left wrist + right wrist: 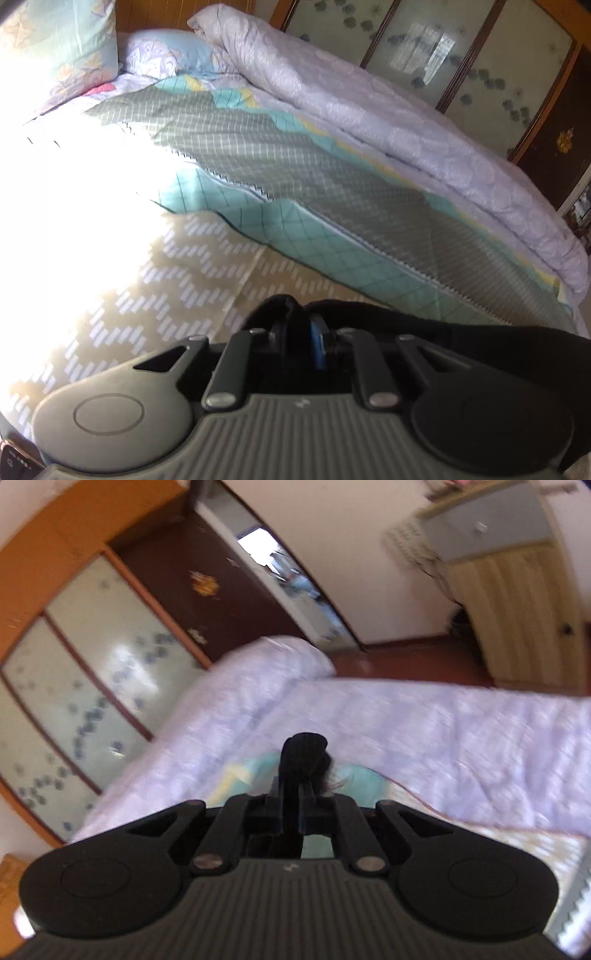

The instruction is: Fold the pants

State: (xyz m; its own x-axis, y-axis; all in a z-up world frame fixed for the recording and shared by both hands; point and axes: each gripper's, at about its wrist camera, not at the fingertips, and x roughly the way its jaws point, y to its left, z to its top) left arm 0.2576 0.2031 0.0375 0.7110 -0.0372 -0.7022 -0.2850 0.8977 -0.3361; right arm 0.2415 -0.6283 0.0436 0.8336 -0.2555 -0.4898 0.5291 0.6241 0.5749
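- The left gripper (301, 314) is pinched tight on a fold of the black pants (461, 328), which trail off to its right above the bed (221, 147).
- The right gripper (301, 768) is clamped on another bunch of the same black pants (304, 755), held over the bed (443, 731).
- A lilac quilt (369, 110) lies rolled along the bed's far edge, beside the wardrobe (461, 55).
- No containers show in either view.
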